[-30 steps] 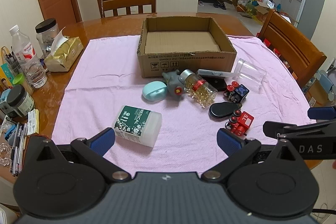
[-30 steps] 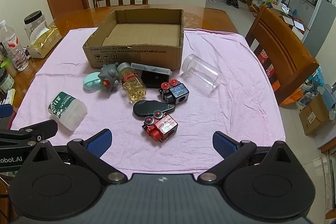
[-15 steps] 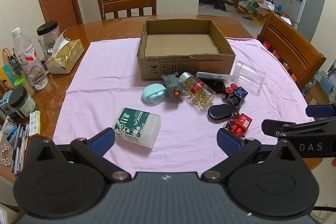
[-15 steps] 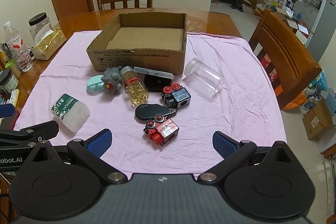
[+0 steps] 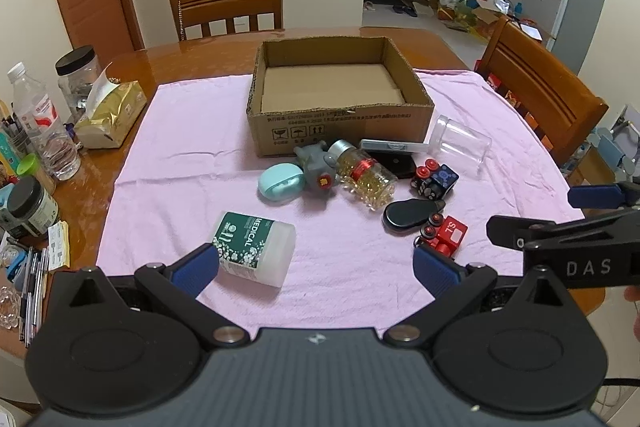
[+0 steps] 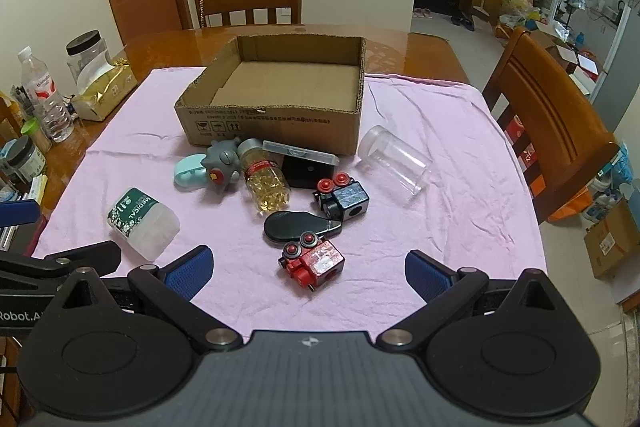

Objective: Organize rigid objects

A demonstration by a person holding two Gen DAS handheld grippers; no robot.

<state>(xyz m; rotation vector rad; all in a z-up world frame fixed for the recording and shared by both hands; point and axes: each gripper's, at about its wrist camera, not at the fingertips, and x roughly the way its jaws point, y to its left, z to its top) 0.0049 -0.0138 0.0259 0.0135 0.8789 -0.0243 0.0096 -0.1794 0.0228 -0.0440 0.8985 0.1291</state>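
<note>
Hovering above the near edge of the table, the left gripper (image 5: pixel 316 267) is holding its blue-padded jaws spread wide with nothing between them, and the right gripper (image 6: pixel 308 269) is doing the same beside it. A pink cloth (image 5: pixel 192 155) is covering most of the wooden table (image 5: pixel 192 55). An open cardboard box (image 5: pixel 340 131) is sitting on the cloth toward the far side, showing only its bare bottom.

The loose items are lying in front of the box. A white medical bottle (image 5: pixel 256 247) with a dark green label is lying on its side nearest the left gripper. A teal case (image 5: pixel 280 182) is resting just beside a grey toy figure (image 5: pixel 318 167), which is touching a capsule bottle (image 5: pixel 362 177) lying on its side. A clear plastic jar (image 6: pixel 394 163) is lying near the box's right corner. A dark blue toy robot (image 6: pixel 342 199), a black oval fob (image 6: pixel 298 225) and a red toy robot (image 6: pixel 314 261) are sitting close together, the red one nearest the right gripper.
</note>
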